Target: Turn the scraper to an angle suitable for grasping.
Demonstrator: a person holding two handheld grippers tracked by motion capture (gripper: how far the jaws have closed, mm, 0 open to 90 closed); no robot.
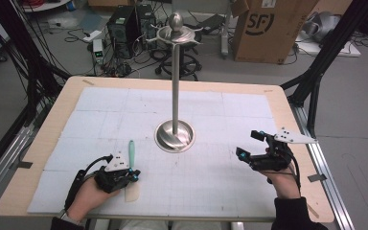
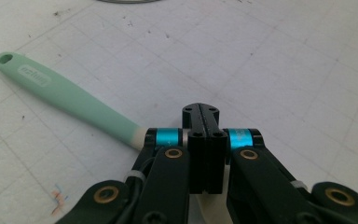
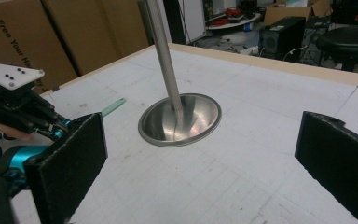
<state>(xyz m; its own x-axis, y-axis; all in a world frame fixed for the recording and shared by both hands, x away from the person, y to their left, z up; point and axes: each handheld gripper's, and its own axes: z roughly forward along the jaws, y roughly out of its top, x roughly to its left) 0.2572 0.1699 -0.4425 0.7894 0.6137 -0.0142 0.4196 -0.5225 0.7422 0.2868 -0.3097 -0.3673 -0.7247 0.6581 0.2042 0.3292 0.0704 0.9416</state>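
A spatula with a mint-green handle (image 1: 131,153) (image 2: 70,100) lies flat on the white mat, its pale blade (image 1: 132,192) nearest the person. My left gripper (image 1: 135,175) (image 2: 200,109) hovers low over the spot where handle meets blade. Its jaws are pressed together, and I see nothing between them; the handle runs under its left link. My right gripper (image 1: 249,143) (image 3: 200,163) is held at the right of the mat, wide open and empty, facing a steel stand's bowl-shaped base (image 1: 174,135) (image 3: 179,119).
The stand's tall pole (image 1: 175,81) rises from mid-table to a hooked top with a ball (image 1: 176,31). A gridded white mat (image 1: 220,182) covers the wooden table. Cardboard boxes (image 1: 268,28), computer towers and cables sit on the floor behind.
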